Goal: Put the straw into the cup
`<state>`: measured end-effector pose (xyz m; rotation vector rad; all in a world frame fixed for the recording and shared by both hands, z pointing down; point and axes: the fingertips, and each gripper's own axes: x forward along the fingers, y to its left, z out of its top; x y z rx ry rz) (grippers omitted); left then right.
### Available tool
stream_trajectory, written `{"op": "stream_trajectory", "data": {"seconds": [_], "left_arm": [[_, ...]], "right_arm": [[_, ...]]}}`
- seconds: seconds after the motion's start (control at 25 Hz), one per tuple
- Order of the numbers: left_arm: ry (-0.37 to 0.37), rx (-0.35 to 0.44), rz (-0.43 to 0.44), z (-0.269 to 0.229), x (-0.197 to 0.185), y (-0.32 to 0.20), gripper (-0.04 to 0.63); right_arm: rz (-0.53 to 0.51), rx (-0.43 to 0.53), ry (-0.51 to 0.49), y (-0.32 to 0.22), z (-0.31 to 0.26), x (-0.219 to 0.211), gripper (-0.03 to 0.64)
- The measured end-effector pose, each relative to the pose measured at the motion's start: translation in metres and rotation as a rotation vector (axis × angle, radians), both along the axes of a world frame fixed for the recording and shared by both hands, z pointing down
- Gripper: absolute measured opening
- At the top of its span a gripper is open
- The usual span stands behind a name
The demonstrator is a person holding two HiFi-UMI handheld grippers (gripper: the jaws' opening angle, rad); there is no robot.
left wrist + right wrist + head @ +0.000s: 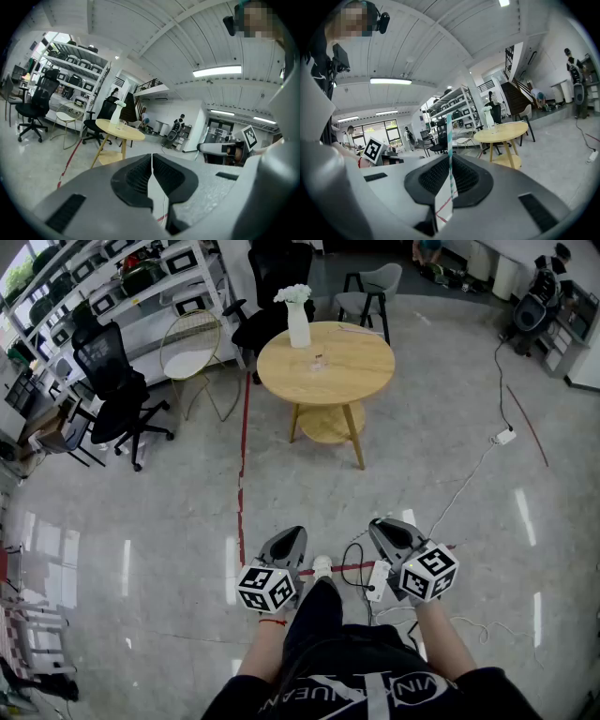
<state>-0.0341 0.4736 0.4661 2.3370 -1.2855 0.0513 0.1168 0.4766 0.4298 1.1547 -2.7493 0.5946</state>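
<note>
Well, closest to me stands the person, a gripper in each hand, both held low in front of the body and tipped slightly toward the floor. The left gripper (289, 536) has its jaws pressed together with nothing between them, only a hairline of light showing in the left gripper view. The right gripper (382, 527) is clamped on the straw (448, 136), a thin one striped teal and white, which stands upright between the ribbed pads and rises above the jaw tips. A white shoe (322, 566) pokes out between the two grippers, and a red tape line (243, 474) runs away across the pale polished floor. Well beyond that is the round wooden table (361, 367). On it sit a white vase (298, 324) with white flowers and, just beside it, the small clear cup (320, 361), well apart from the straw. A black office chair (111, 381) and white shelves (141, 282) are off to the left.
</note>
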Motion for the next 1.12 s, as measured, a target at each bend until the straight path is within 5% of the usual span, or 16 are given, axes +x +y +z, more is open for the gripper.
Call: {"op": "stream_trajectory", "data": {"seconds": [0.68,1.12], "left_arm": [[-0.017,-0.032,0.115,0.02,-0.031,-0.236,0.017],[0.001,0.01,0.06,0.008,-0.086,-0.333,0.017]], "right_arm": [[0.027,-0.025,0.047,-0.229,0.012,-0.054,0.02],[-0.01,0.024,0.023,-0.326,-0.005,-0.097,0.02]]}}
